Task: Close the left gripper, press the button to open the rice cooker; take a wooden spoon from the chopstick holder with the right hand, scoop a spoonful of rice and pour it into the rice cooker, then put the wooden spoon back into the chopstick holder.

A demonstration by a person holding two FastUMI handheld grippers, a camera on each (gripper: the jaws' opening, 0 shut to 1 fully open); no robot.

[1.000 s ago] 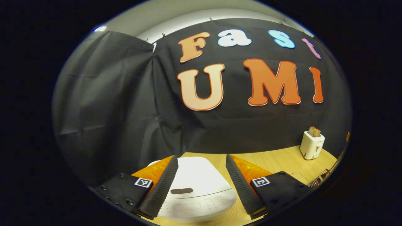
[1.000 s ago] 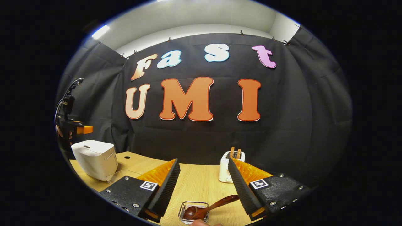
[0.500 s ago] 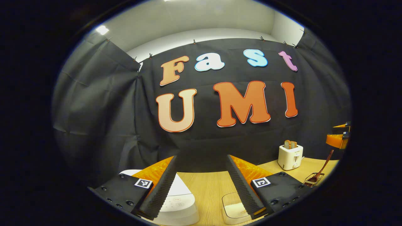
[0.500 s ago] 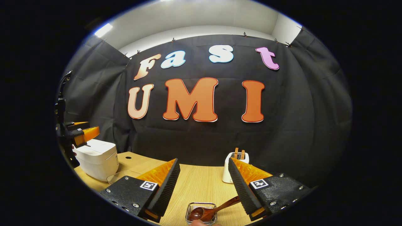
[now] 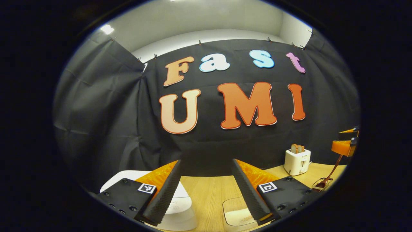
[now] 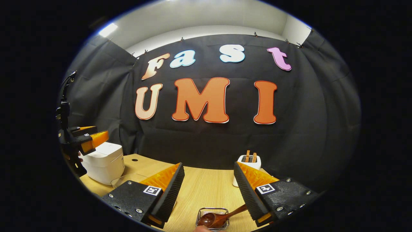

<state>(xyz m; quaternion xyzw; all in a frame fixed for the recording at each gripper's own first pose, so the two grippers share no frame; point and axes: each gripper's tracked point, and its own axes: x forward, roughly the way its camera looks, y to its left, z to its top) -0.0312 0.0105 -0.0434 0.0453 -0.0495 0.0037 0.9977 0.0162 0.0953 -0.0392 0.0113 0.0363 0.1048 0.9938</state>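
Since the earlier frames the left gripper (image 5: 206, 190) has swung off the cooker (image 5: 175, 206). In the left gripper view it hangs wide open and empty, above the table (image 5: 209, 193) between cooker and rice tray (image 5: 236, 212); toaster (image 5: 297, 161) and holder (image 5: 320, 184) sit far right.

In the right gripper view the right gripper (image 6: 209, 193) hovers wide open, empty, over the spoon (image 6: 219, 217) lying in the holder (image 6: 212, 214). That spoon looks light, stiff and smooth; best pinched mid-handle. This view alone shows its bowl, and the cooker (image 6: 104, 159) lid still down.
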